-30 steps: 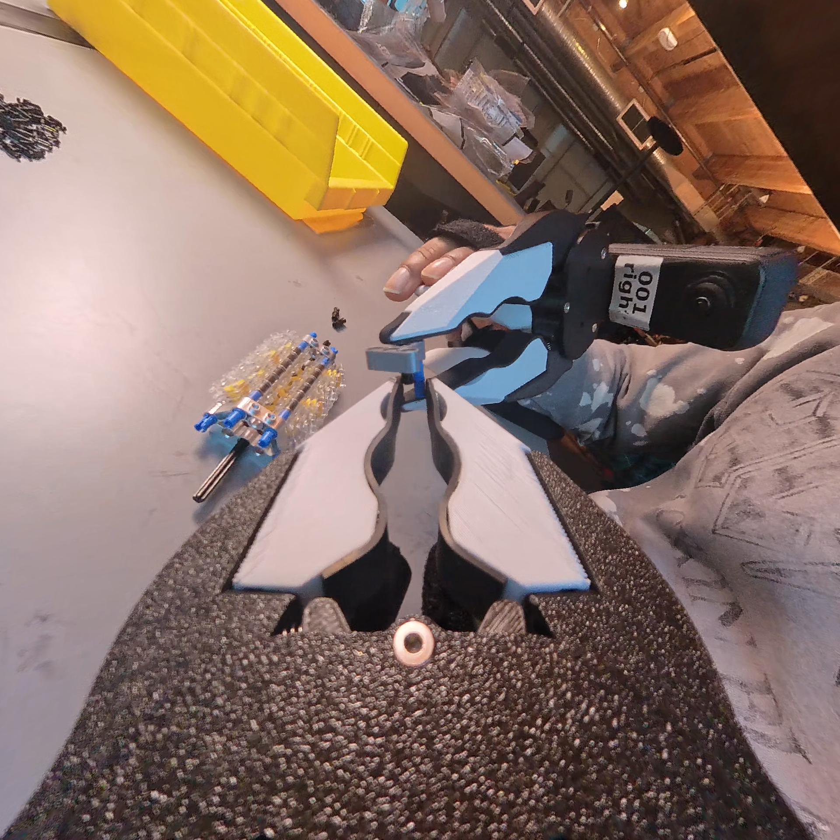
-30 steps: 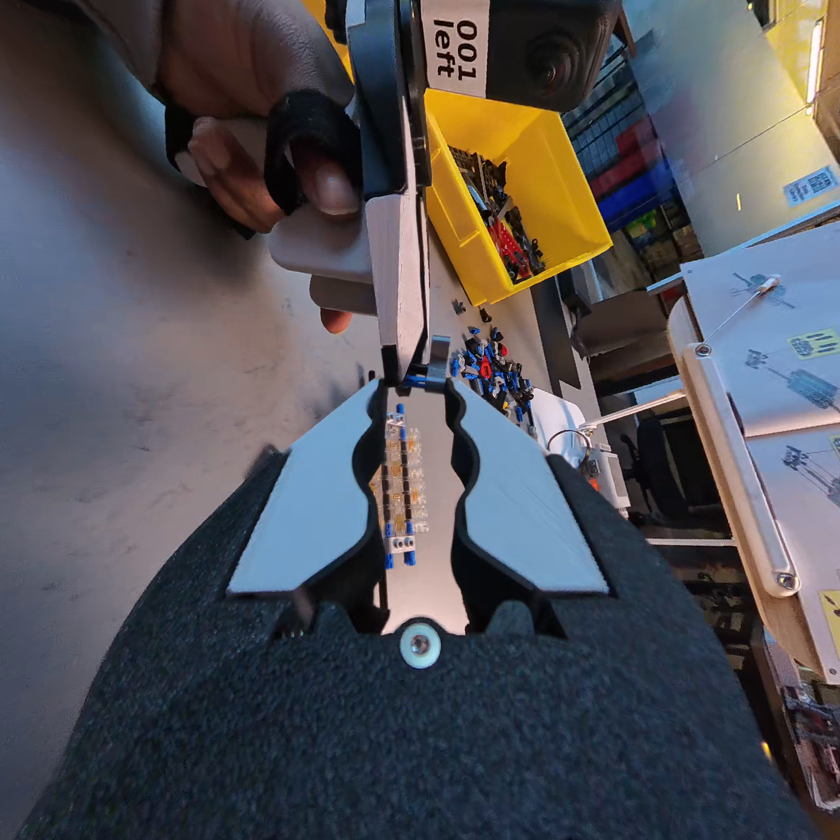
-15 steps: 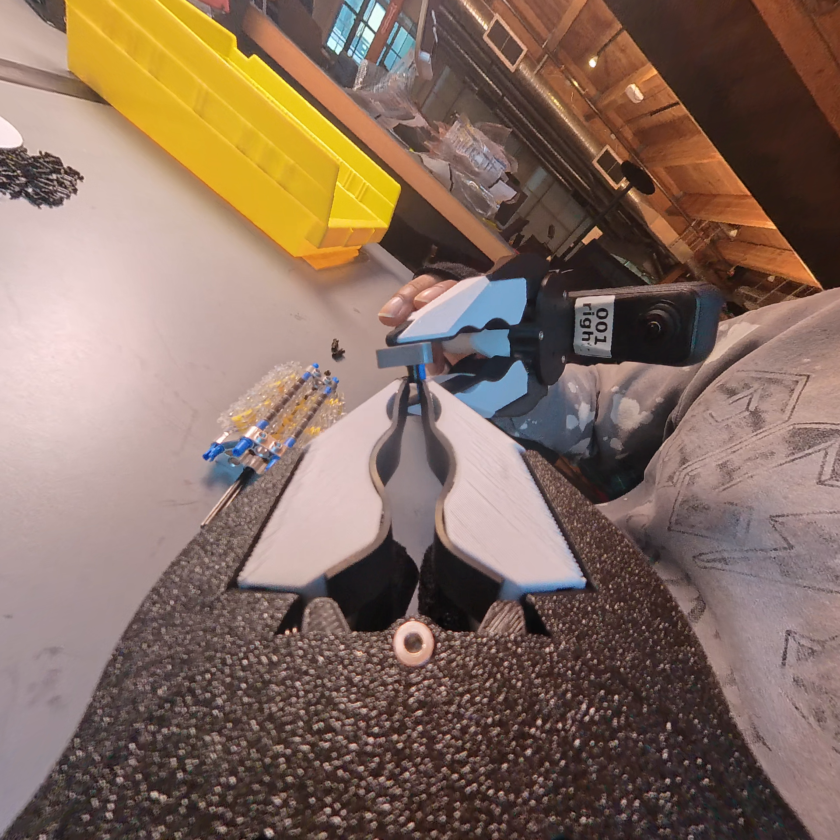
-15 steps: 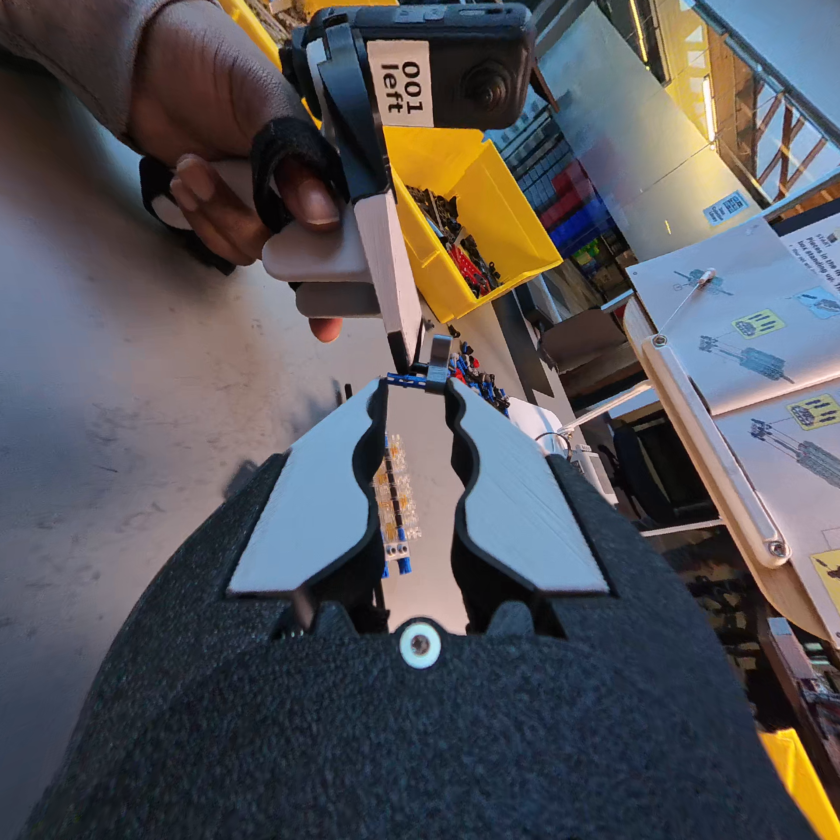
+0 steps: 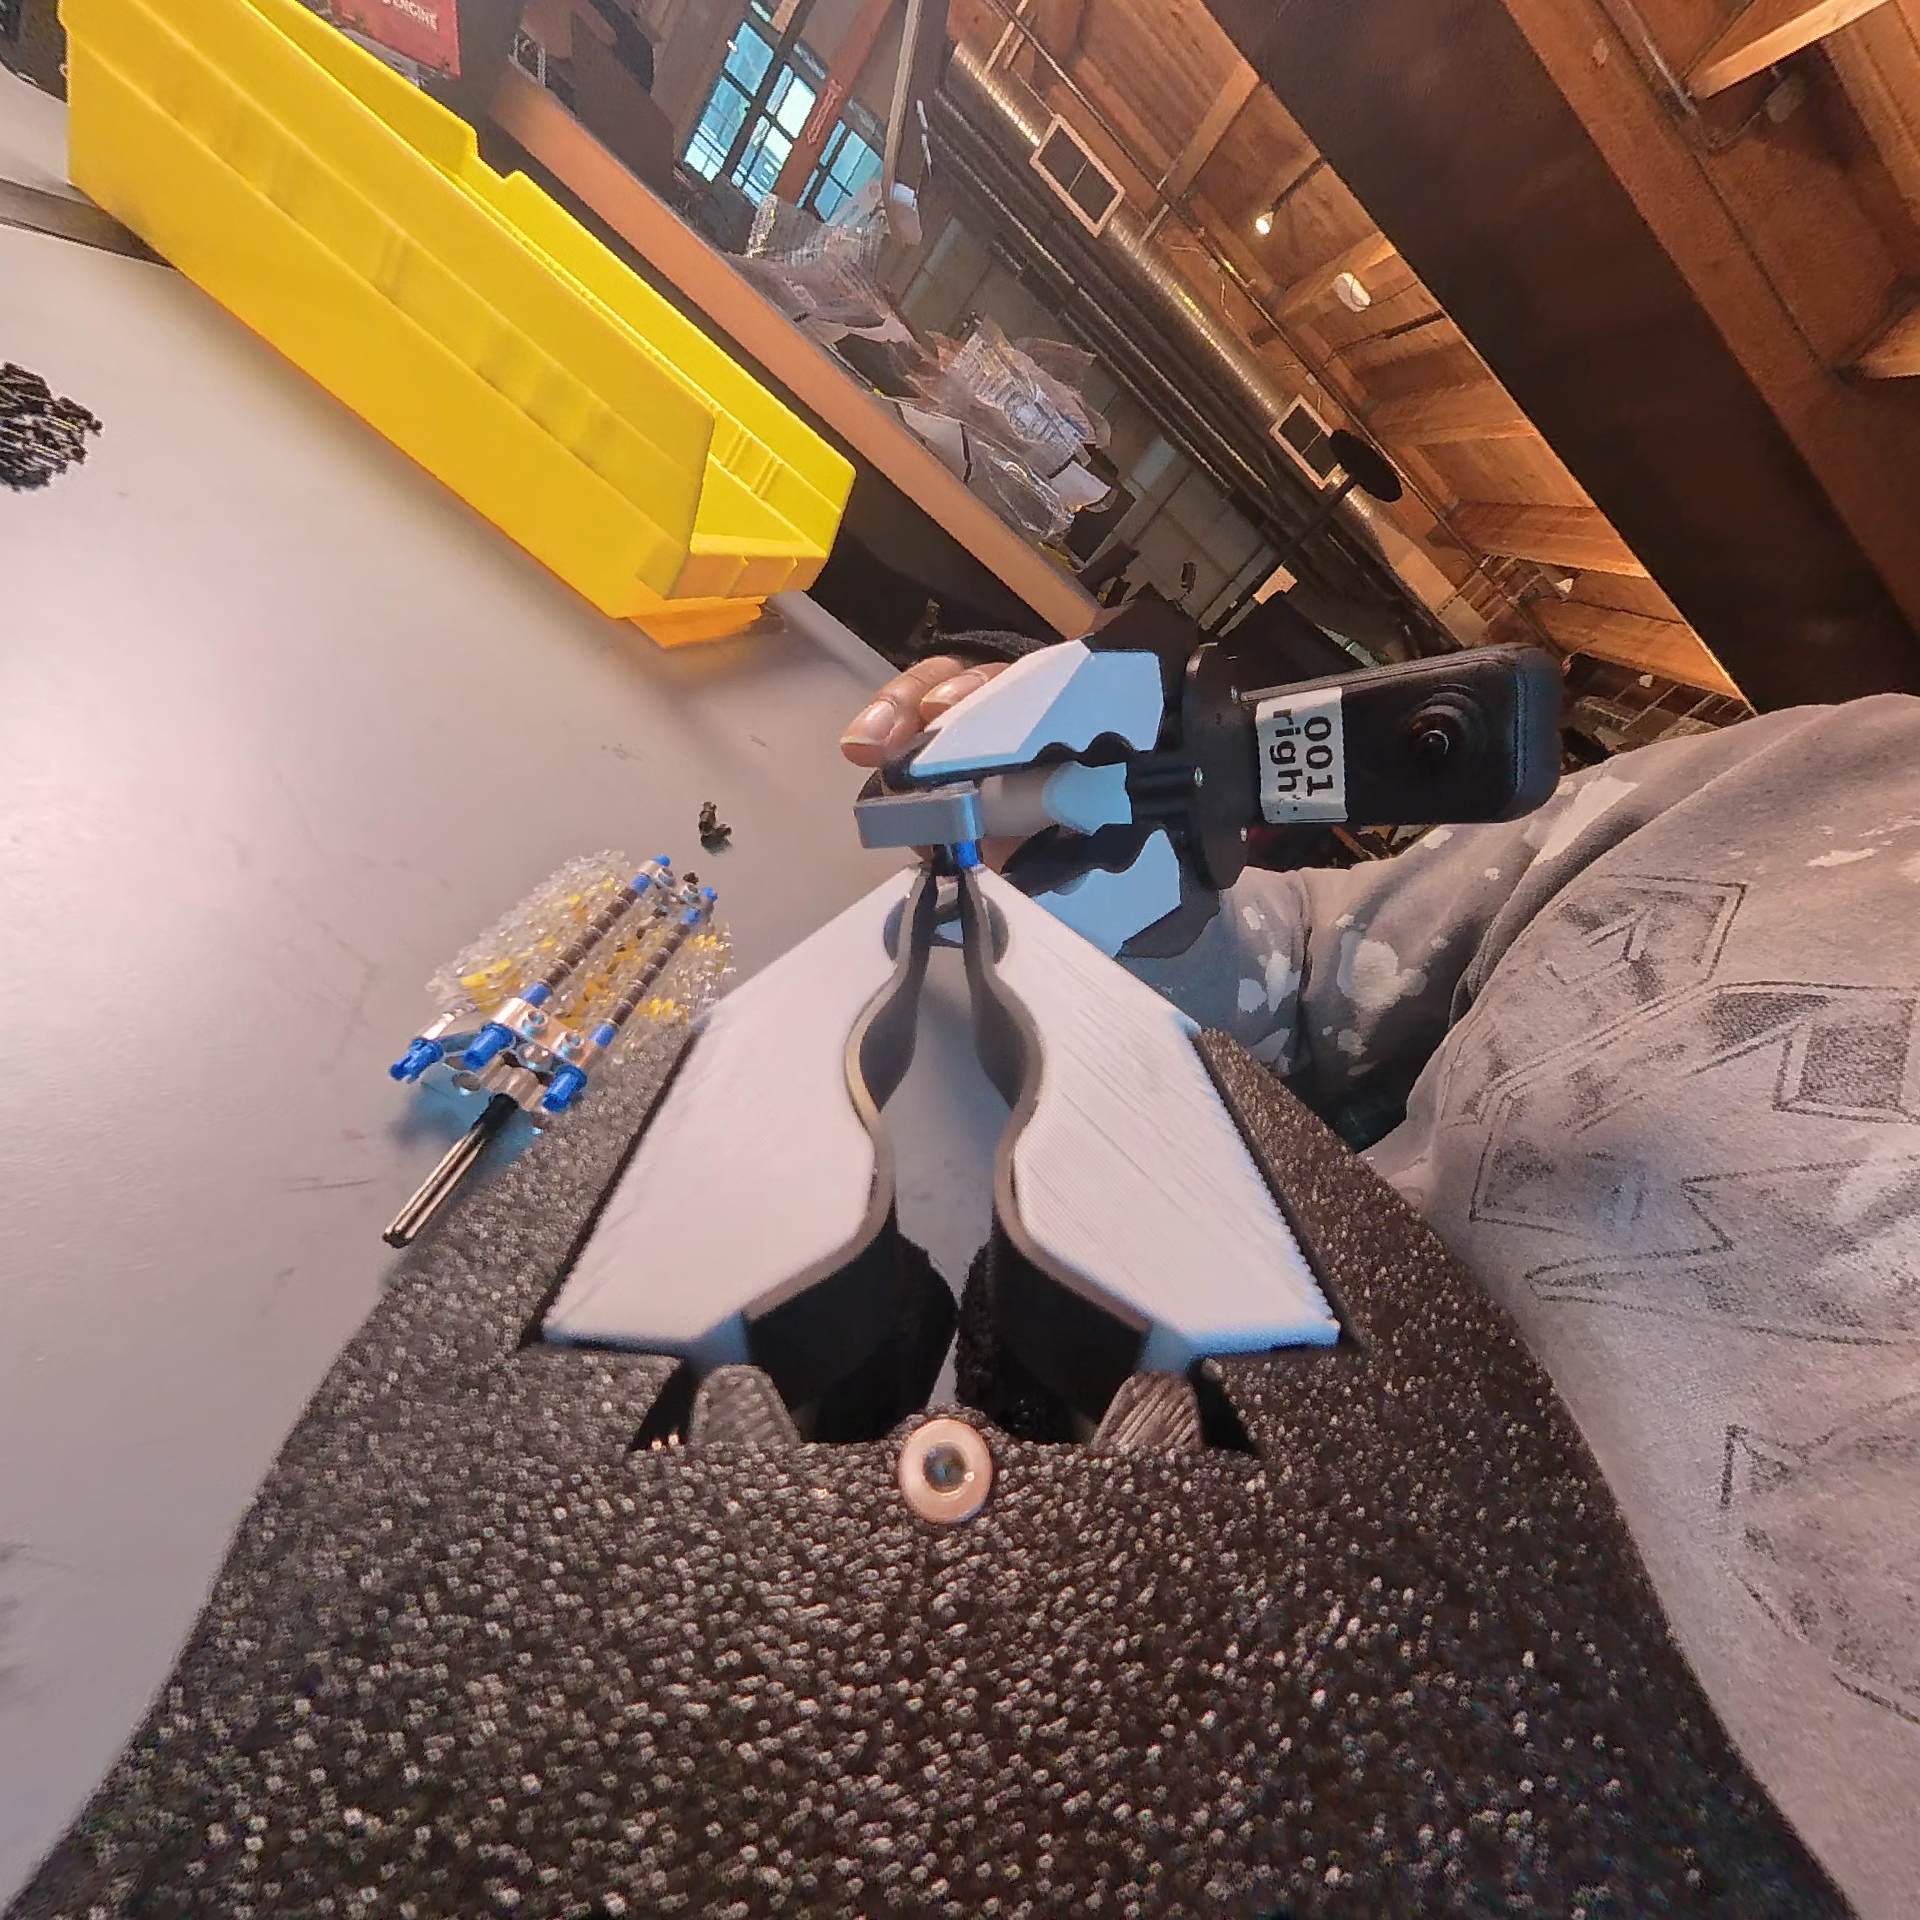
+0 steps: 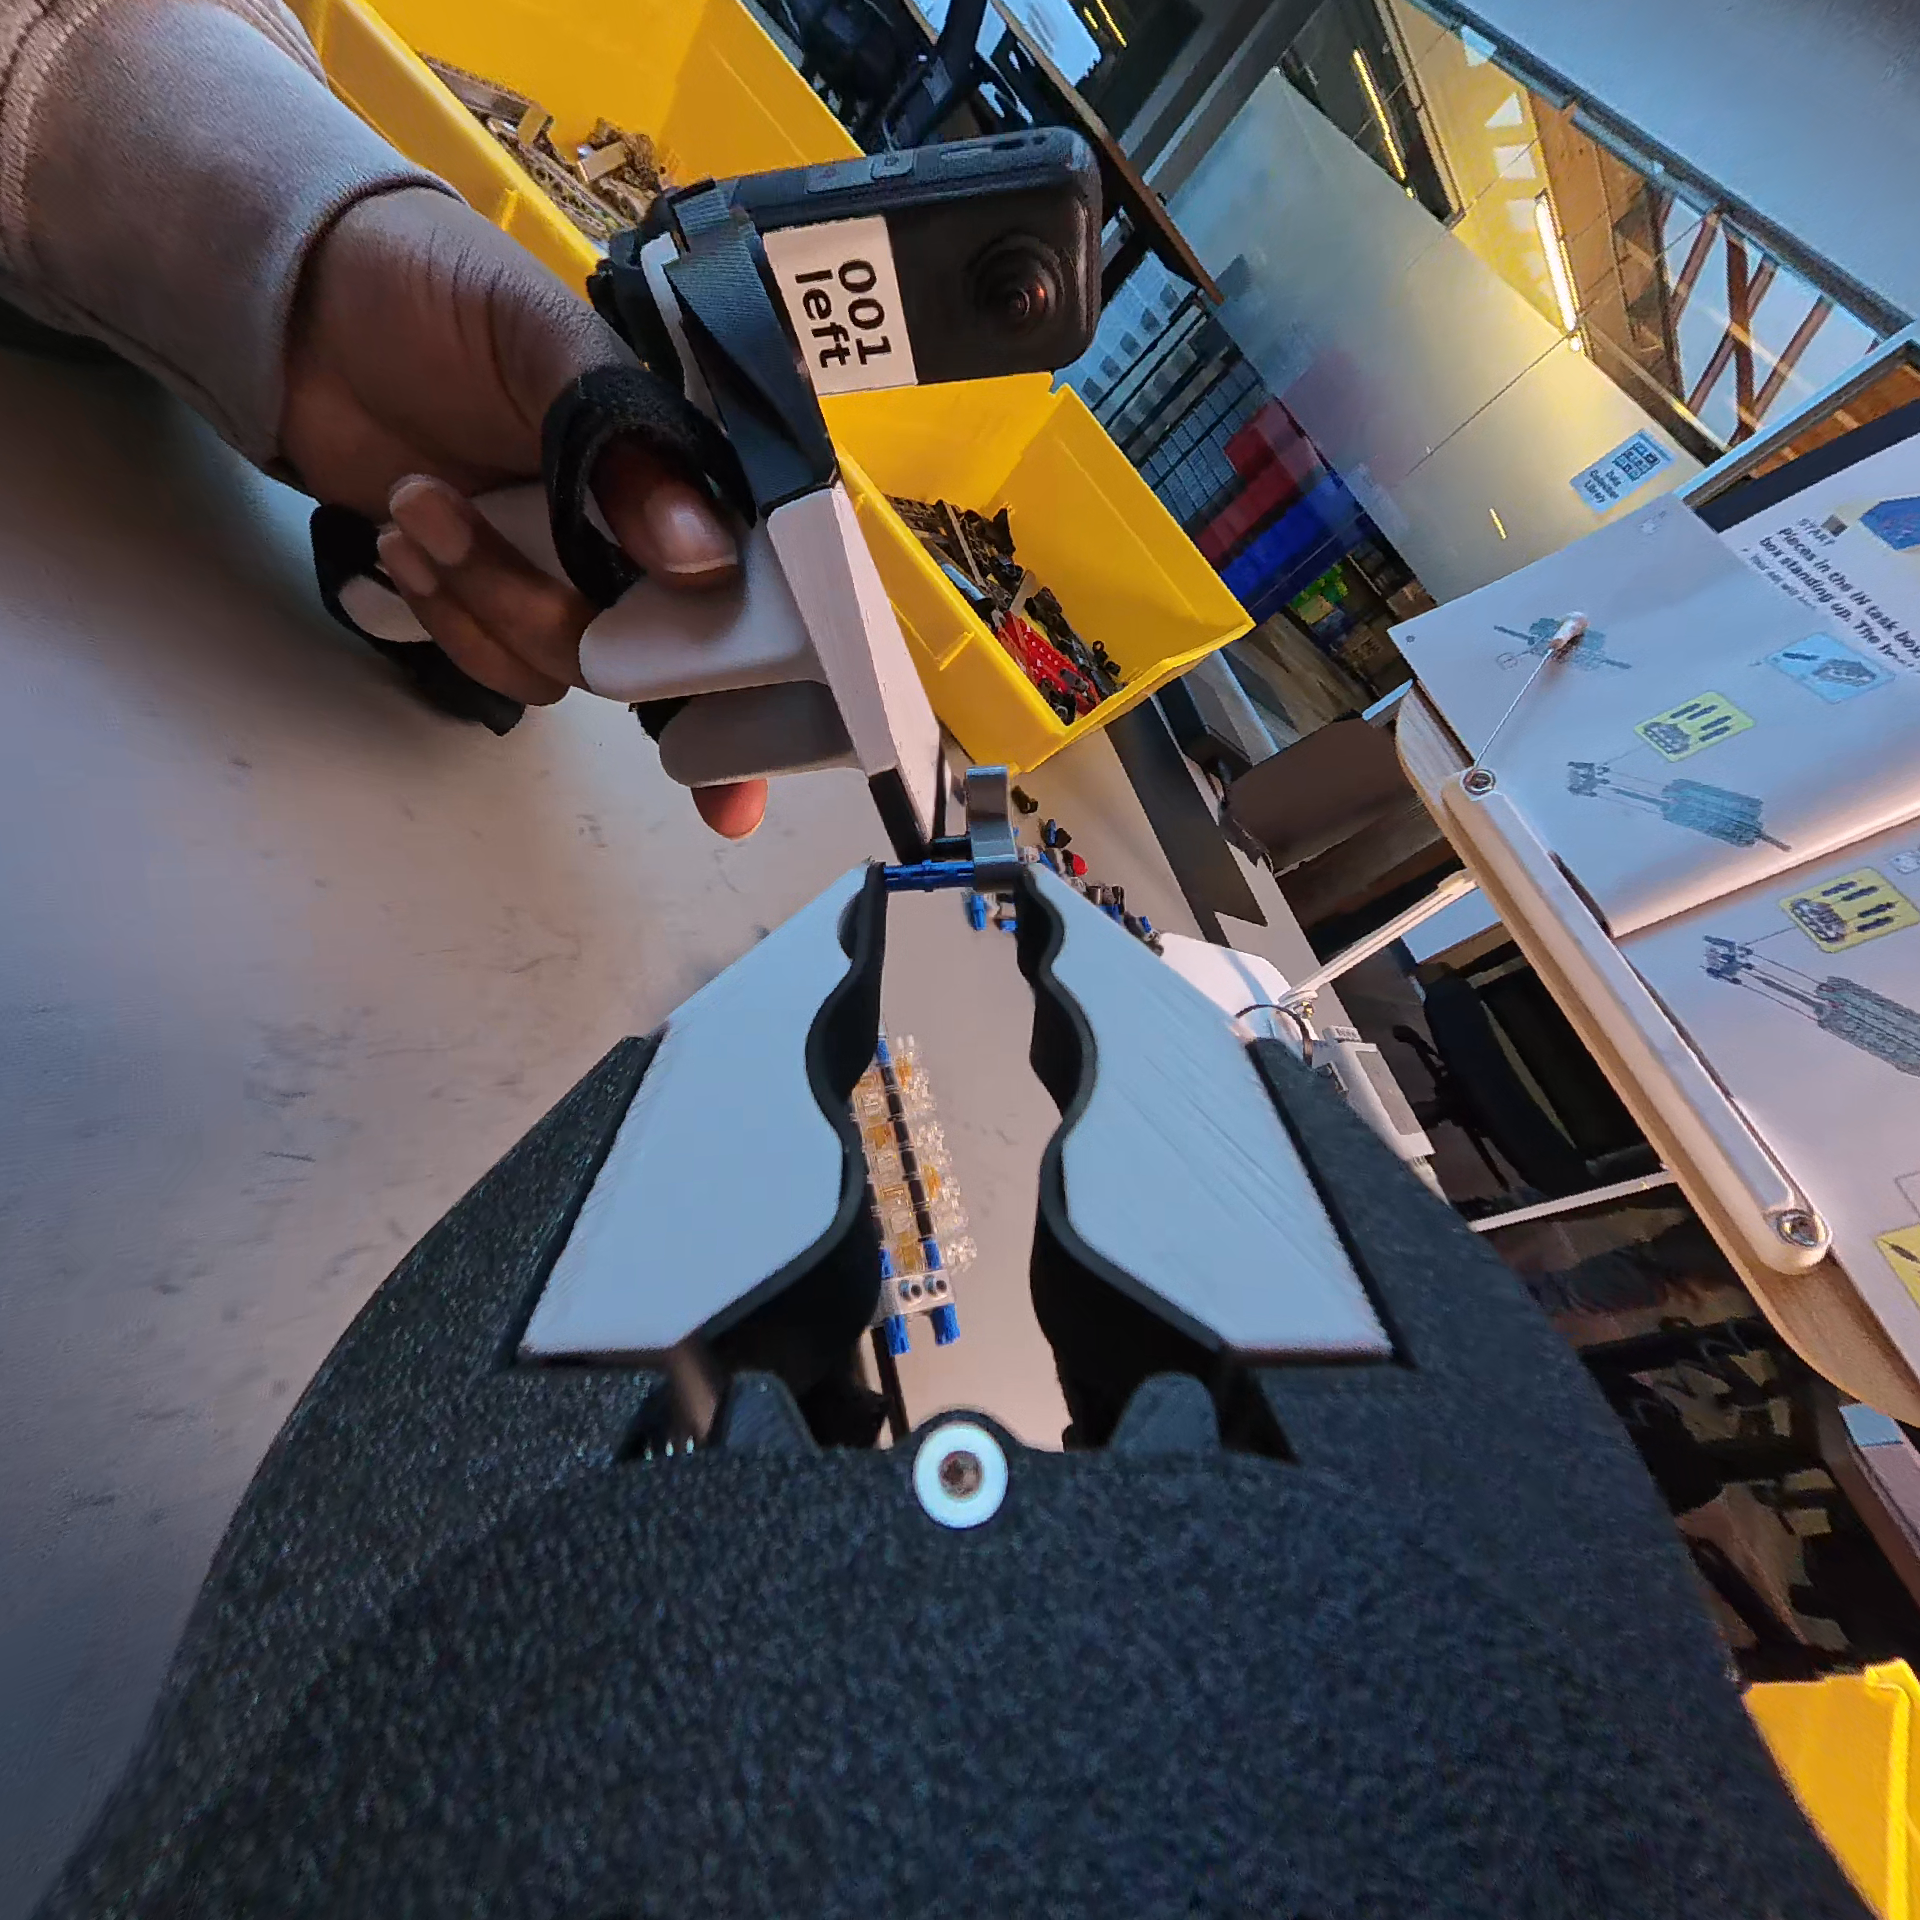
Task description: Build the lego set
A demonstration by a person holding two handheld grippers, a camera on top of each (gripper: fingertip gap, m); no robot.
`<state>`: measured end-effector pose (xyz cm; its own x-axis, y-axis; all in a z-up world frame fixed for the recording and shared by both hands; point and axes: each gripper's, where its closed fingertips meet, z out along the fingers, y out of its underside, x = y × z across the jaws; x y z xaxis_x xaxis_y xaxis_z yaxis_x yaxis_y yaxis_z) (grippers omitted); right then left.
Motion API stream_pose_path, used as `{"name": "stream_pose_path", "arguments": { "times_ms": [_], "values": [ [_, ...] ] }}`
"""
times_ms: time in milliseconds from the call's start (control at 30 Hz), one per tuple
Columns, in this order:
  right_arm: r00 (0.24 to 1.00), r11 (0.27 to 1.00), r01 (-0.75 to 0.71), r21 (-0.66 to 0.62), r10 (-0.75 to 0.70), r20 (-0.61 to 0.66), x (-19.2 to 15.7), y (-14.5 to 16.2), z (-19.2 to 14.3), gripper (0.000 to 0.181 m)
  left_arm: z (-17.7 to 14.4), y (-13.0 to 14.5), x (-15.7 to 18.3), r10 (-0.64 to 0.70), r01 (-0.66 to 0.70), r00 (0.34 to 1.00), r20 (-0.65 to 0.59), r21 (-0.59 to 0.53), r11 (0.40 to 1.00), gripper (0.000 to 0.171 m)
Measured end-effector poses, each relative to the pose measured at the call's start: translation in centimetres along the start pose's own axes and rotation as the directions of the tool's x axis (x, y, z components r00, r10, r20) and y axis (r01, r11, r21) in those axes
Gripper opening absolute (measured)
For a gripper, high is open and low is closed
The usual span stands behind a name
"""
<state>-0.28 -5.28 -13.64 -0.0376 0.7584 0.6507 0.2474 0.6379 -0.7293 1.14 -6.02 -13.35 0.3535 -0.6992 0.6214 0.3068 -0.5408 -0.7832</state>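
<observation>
Left tongs (image 5: 943,881) nearly closed on a small blue pin (image 5: 964,856), tips pinching it. Pin sticks into a grey block (image 5: 914,818), held by right tongs (image 6: 951,873), which grip across pin + block w/ jaws partly apart. Below/behind right tongs, on the desk (image 5: 208,727): clear-and-yellow brick assembly (image 6: 909,1174) w/ black rods, blue pin ends.

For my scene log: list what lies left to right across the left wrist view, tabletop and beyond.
Pile of small black parts → yellow bin → clear brick assembly with blue pins → grey beam → right gripper → grey sleeve.
</observation>
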Motion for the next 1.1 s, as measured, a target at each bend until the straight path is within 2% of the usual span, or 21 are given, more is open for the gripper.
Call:
{"name": "stream_pose_path", "arguments": {
  "times_ms": [500,733,833,1000,1100],
  "values": [
    [0.999,0.998,0.038,-0.041,-0.038,-0.001,-0.1,0.8,0.0,0.022,-0.2,-0.2,-0.5,-0.033,0.033,0.999,0.014,0.011,0.999,0.015],
    [1.000,1.000,0.023,-0.021,-0.023,0.002,-0.1,0.5,-0.3,0.022,-0.8,-1.0,-0.7,0.032,-0.034,0.998,0.053,0.032,0.999,0.023],
    [1.000,1.000,0.000,0.004,0.000,0.030,-0.6,0.1,-0.3,0.022,-0.7,-0.8,-0.4,0.065,-0.065,0.997,0.046,0.009,0.998,0.027],
    [0.998,0.999,-0.013,0.037,0.011,0.065,-1.3,-0.5,-0.4,0.022,-0.1,0.0,0.4,0.016,-0.017,1.000,-0.024,-0.022,1.000,0.023],
    [0.998,1.000,-0.013,0.028,0.011,0.064,-1.4,-0.3,-0.3,0.022,-0.1,0.1,0.2,0.010,-0.010,1.000,-0.015,-0.028,1.000,0.022]
  ]
}}
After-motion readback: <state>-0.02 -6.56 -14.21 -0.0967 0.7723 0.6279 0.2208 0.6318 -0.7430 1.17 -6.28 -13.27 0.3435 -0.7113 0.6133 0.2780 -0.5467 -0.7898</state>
